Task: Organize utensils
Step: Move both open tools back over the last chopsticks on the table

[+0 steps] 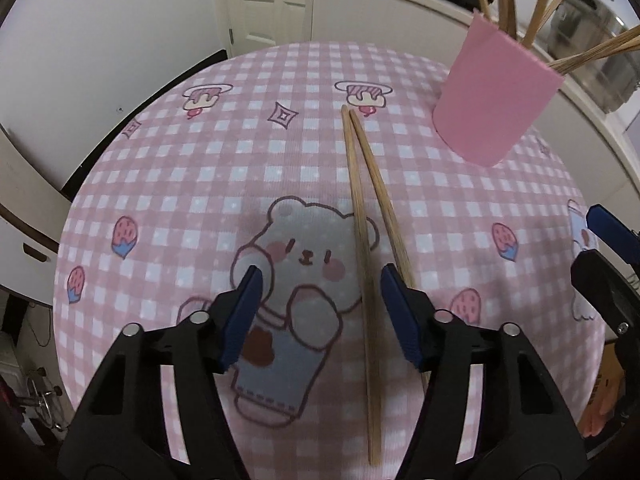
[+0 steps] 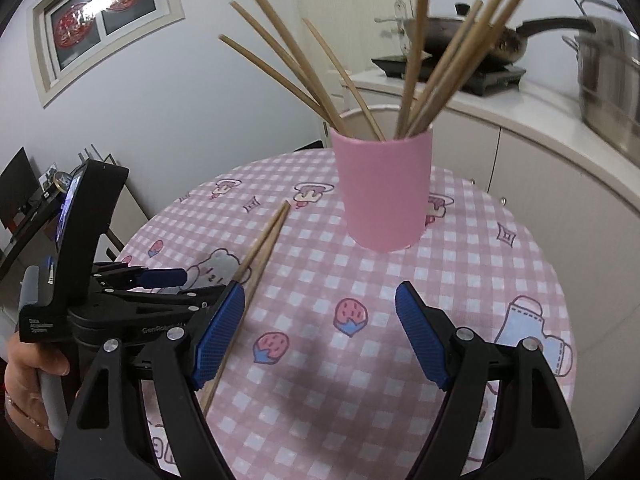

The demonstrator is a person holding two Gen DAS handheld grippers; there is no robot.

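Two wooden chopsticks (image 1: pixel 357 208) lie side by side on the pink checked tablecloth (image 1: pixel 180 168), tips pointing away. My left gripper (image 1: pixel 320 276) hangs low over their near half, open. One chopstick runs between the jaws close to the right pad (image 1: pixel 396 312), untouched; the other passes under that finger. A pink cup (image 1: pixel 492 104) holding several chopsticks stands at the far right. In the right wrist view the cup (image 2: pixel 384 188) is straight ahead and the loose pair (image 2: pixel 266 240) lies to its left. My right gripper (image 2: pixel 320 292) is open over bare cloth.
A white counter (image 2: pixel 520 120) behind the table carries a steel pot (image 2: pixel 612 80) and a pan on a burner (image 2: pixel 460 40). The round table's edge (image 1: pixel 80 200) falls away at the left. A hand (image 2: pixel 24 356) holds the left gripper's handle.
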